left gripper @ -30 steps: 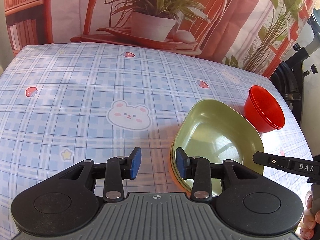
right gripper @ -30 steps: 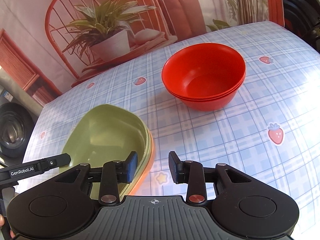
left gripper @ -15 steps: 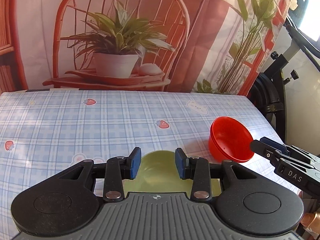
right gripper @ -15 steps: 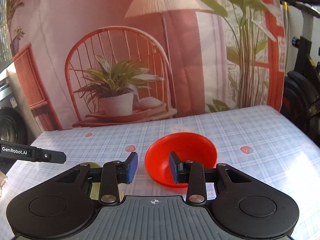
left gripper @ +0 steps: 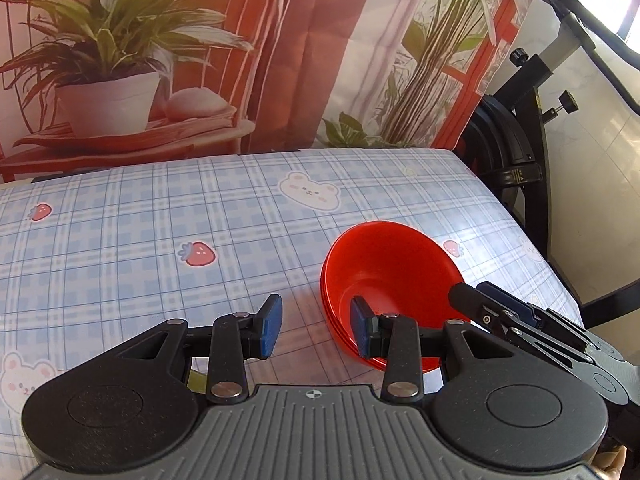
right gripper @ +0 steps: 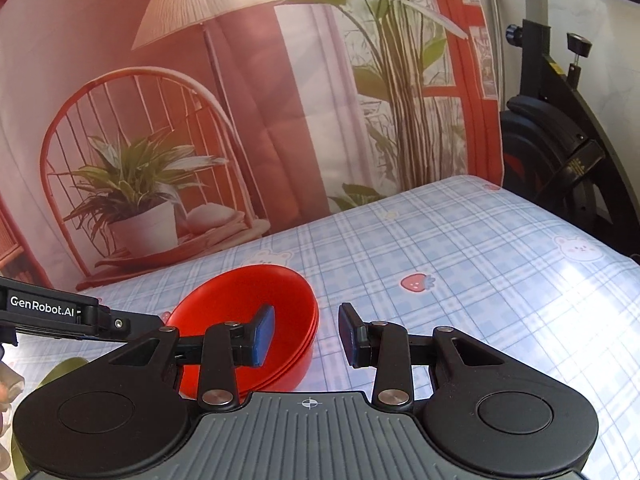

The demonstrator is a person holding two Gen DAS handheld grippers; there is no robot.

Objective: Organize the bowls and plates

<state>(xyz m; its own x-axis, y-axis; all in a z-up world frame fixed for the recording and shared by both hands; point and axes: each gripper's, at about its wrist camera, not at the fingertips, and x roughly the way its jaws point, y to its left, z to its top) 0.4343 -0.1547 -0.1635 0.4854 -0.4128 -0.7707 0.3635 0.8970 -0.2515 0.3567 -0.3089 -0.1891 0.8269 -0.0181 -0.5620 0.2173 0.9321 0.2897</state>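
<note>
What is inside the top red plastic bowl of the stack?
The visible inside of the top red plastic bowl shows nothing, only glossy red. The left gripper and right gripper cover its near part, which cannot be seen.

Printed backdrop [right gripper: 248,92], exercise bike [right gripper: 560,132]

Black claws [left gripper: 313,328] [right gripper: 306,334], blue pads [left gripper: 269,326], silver pivot screws, ribbed grey housing.
</note>
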